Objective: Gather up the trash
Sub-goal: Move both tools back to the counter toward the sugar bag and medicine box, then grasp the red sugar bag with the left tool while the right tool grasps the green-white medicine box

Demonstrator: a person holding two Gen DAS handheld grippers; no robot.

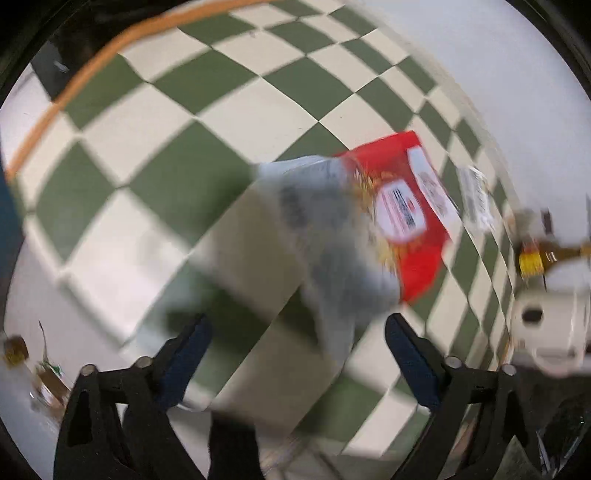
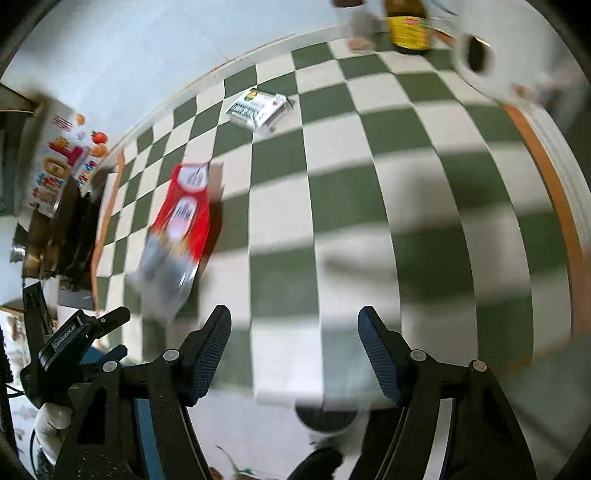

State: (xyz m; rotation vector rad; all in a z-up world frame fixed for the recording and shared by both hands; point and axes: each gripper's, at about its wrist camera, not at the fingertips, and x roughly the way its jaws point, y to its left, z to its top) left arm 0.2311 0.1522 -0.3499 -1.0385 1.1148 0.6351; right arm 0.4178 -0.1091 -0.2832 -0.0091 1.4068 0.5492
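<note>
Two trash items on the green-and-cream checkered cloth (image 2: 332, 206).
We see one red-and-silver foil bag (image 1: 399, 214), one flattened white carton (image 2: 258, 109) — both grippers' (image 1: 298, 350) (image 2: 294, 341) jaws spread, empty.

Checked cloth (image 2: 343, 206): matt green and cream squares, soft look, orange trim at edge. On cloth, red packet (image 1: 402, 206): glossy plastic film, crinkled, silvery-grey sheen at one end. Beyond packet, white carton (image 2: 258, 109): printed card, matt. At cloth's far edge, bottle (image 2: 408, 26): dark glossy glass, yellow paper label. Right gripper (image 2: 293, 325): matt black plastic; pads (image 2: 207, 354) blue, finely ribbed.
</note>
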